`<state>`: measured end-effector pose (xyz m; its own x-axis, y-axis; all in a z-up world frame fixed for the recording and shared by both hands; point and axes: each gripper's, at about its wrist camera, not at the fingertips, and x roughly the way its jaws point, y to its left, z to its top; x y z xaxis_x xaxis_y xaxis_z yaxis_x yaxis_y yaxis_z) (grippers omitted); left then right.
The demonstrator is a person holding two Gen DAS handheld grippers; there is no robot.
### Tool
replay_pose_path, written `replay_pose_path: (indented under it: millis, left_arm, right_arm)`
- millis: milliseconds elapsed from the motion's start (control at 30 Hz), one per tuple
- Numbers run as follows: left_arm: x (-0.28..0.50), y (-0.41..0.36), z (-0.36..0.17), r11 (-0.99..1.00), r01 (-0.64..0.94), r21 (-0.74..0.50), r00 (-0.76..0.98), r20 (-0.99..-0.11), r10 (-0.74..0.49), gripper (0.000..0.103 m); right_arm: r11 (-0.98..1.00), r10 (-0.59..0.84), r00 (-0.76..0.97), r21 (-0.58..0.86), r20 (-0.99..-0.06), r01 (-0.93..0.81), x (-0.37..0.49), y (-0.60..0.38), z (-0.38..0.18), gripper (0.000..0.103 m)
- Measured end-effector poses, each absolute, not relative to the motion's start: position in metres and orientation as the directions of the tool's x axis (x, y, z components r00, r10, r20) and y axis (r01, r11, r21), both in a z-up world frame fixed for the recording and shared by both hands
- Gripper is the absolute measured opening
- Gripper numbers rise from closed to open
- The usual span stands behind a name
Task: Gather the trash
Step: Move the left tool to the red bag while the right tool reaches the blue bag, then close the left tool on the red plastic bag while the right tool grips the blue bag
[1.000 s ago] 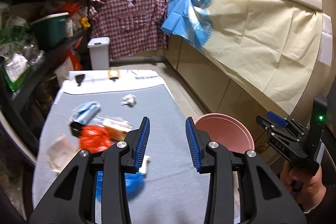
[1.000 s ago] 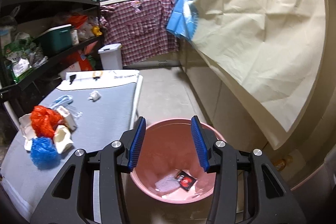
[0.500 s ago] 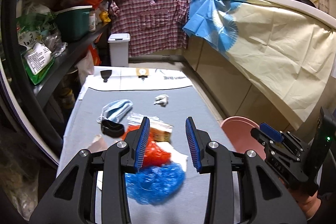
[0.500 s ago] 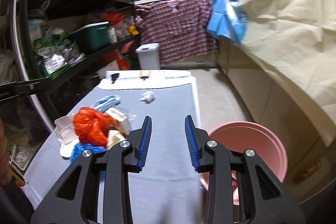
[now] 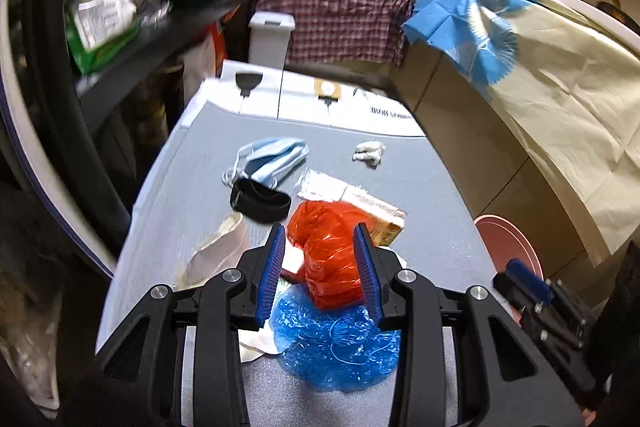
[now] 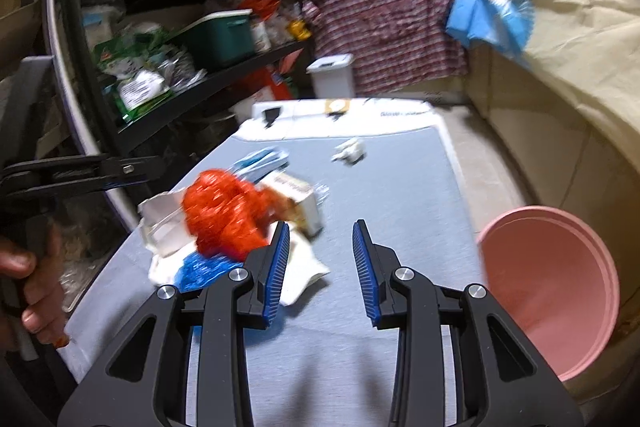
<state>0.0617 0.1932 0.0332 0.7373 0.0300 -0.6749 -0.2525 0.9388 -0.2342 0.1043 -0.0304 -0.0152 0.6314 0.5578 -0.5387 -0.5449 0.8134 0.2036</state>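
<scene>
The left gripper (image 5: 319,269), part-open and empty, framed the red bag (image 5: 328,255), whose slippery plastic could drag the blue bag (image 5: 336,347) along.

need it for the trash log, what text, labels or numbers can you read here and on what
No text reads for certain.
White sheet at the table's far end: a printed line, seen upside down, too blurred.
Cardboard box by the orange bag: print too small.
Green packet on the shelf: white label, blurred.
</scene>
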Motion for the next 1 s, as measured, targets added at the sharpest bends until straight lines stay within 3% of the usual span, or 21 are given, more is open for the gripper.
replay_pose_path:
  millis: [600, 667, 767, 833, 1000]
  left_arm:
    - [0.099, 0.19, -0.006, 0.93, -0.206, -0.305, 0.682, -0.726, -0.087, 0.041]
    - [0.1, 0.189, -0.006, 0.934, -0.203, -0.293, 0.68, -0.729, -0.081, 0.039]
    - [0.098, 0.188, -0.006, 0.933, -0.196, -0.301, 0.678, -0.729, -0.093, 0.033]
    - [0.096, 0.187, -0.004, 0.936, -0.192, -0.295, 0.679, -0.728, -0.09, 0.031]
    - [0.089, 0.188, 0.007, 0.938, -0.194, -0.288, 0.698, -0.712, -0.075, 0.027]
  right_arm:
    - [0.707, 0.612, 0.424, 0.221, -0.667, -0.672, 0.108, 0.018, -0.063, 0.034]
    - [0.695, 0.615, 0.41, 0.218, -0.673, -0.685, 0.106, 0.021, -0.065, 0.029]
    - [0.682, 0.614, 0.393, 0.209, -0.685, -0.701, 0.103, 0.024, -0.067, 0.009]
    - [0.687, 0.604, 0.401, 0.194, -0.689, -0.701, 0.103, 0.025, -0.067, 0.002]
    - [0.681, 0.631, 0.407, 0.22, -0.66, -0.698, 0.1, 0.016, -0.057, 0.001]
